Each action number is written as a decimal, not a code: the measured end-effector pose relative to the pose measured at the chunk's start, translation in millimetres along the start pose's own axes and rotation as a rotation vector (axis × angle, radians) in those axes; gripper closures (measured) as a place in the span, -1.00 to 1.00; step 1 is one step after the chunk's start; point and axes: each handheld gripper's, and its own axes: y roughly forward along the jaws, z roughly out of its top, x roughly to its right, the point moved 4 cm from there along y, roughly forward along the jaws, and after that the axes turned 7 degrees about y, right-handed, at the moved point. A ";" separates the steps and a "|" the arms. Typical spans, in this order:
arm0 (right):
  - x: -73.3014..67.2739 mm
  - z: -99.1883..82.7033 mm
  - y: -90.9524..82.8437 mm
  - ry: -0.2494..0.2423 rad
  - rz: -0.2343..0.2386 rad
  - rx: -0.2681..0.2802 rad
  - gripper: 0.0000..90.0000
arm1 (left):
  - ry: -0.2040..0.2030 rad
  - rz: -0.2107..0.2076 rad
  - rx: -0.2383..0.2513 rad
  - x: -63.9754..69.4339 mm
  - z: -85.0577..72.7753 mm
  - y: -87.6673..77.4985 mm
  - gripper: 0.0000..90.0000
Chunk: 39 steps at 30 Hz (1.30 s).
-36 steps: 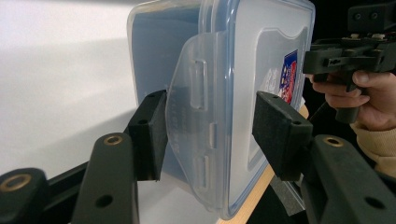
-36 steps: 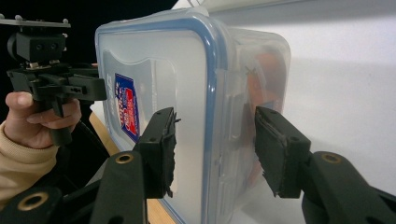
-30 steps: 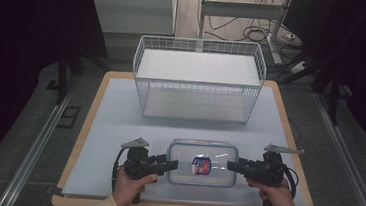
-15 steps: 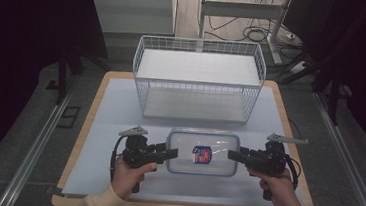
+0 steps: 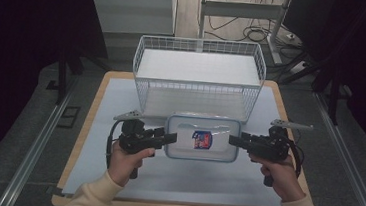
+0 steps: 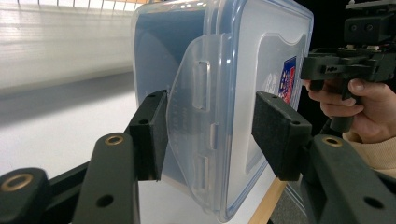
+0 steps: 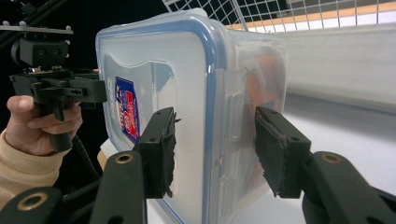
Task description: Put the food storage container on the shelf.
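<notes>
A clear plastic container (image 5: 203, 140) with a blue-rimmed lid and a red-and-blue sticker hangs above the table, just in front of the wire basket (image 5: 196, 96). My left gripper (image 5: 170, 138) is shut on its left end, pads either side of the clip flap (image 6: 196, 116). My right gripper (image 5: 234, 140) is shut on its right end. In the left gripper view the container (image 6: 243, 56) stands on edge between the jaws of my left gripper (image 6: 208, 135), with the other hand behind it. In the right gripper view my right gripper (image 7: 212, 149) clamps lid and base of the container (image 7: 159, 70).
The white wire basket stands at the back of the table with nothing in it. A pale mat (image 5: 114, 177) covers the wooden table top (image 5: 83, 124). Dark floor, rails and cables surround the table.
Both hands have risen with the container held between them. In the high view it has shifted away from the table's front edge, toward the basket.
</notes>
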 end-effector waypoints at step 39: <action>-10.2 83.0 12.7 -0.033 -0.008 0.071 0.09 | 0.029 0.001 0.058 -20.6 74.0 -5.3 0.06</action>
